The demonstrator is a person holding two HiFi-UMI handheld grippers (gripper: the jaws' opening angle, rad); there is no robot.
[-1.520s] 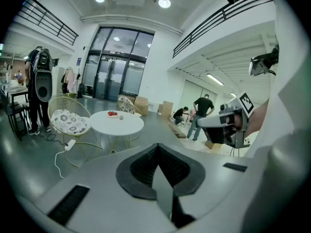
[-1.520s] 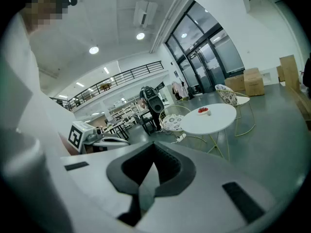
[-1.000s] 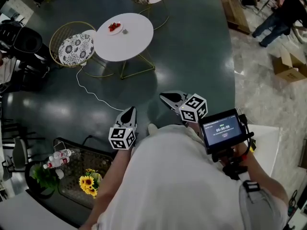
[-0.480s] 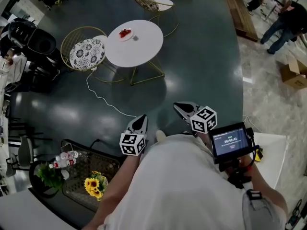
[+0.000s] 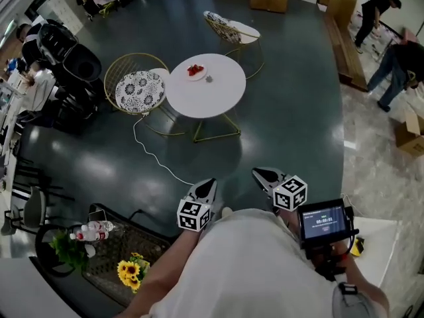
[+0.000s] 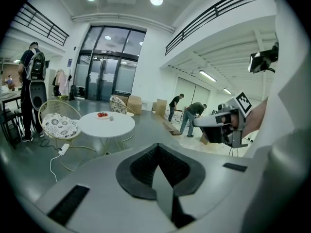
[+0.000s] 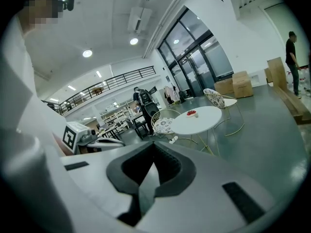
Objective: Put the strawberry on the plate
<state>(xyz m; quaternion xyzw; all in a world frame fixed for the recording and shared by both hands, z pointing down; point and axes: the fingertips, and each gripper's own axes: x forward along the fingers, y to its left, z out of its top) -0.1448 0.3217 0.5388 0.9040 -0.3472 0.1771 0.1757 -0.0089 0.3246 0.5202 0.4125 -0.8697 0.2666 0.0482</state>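
A white plate [image 5: 195, 70] with red strawberries on it sits on a round white table [image 5: 215, 95] several steps ahead of me; a small pale object [image 5: 209, 79] lies beside the plate. The same plate [image 6: 102, 114] shows far off in the left gripper view, and the strawberries [image 7: 191, 113] in the right gripper view. My left gripper [image 5: 207, 183] and right gripper [image 5: 257, 173] are held side by side in front of the person's body, pointing toward the table. Both are shut with nothing between the jaws.
A wire chair with a patterned cushion [image 5: 139, 90] stands left of the table, another chair [image 5: 232, 28] behind it. A white cable [image 5: 156, 158] trails across the dark floor. A wire stand with sunflowers and bottles [image 5: 122, 250] is near left. People and boxes [image 5: 397, 65] are far right.
The table with the plate has slid lower and rightward in the head view and looks a little nearer. Both grippers stay shut and keep their place in front of the body.
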